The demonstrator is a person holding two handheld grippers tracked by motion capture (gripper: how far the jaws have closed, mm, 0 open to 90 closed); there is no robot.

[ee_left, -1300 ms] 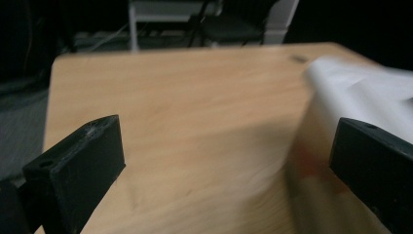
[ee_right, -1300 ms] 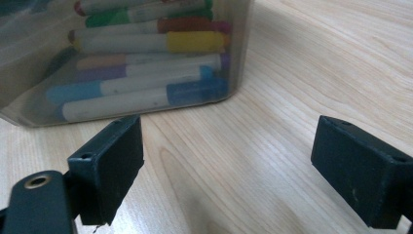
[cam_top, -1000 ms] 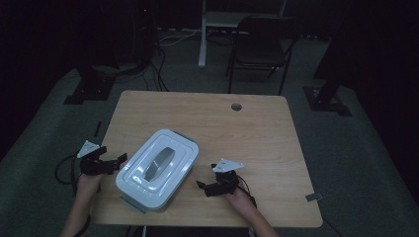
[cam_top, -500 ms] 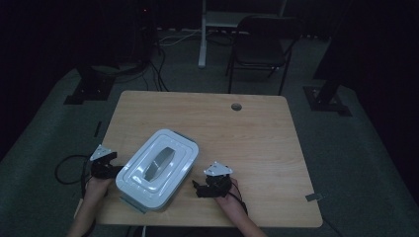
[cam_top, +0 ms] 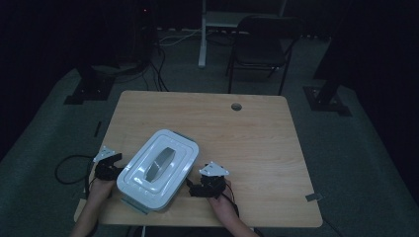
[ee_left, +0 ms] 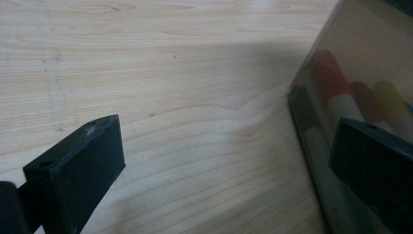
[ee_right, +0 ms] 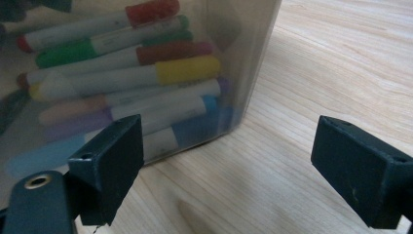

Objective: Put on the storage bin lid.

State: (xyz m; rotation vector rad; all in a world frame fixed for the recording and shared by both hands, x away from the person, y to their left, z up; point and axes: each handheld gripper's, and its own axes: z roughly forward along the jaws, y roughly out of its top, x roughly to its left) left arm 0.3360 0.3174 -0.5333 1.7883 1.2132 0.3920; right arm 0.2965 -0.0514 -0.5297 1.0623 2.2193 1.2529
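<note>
While dark room surrounds, lidded box [cam_top: 158, 170] sits on wooden table [cam_top: 257, 133].

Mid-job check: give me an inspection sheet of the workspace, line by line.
Surface: wooden table, bare grain, a round grommet hole near its far edge.
Job's things: lidded plastic box with a grey handle, sitting at an angle near the table's front left; coloured markers visible through its clear wall.
Clutter: nothing seen.
Grippers: left gripper at the box's left end, jaws open; right gripper at its right end, jaws open; neither closed on the box.
Cables: a black cable loops over the floor left of the table.
Surroundings: dark room, a chair beyond the table, stand bases on the floor.
</note>
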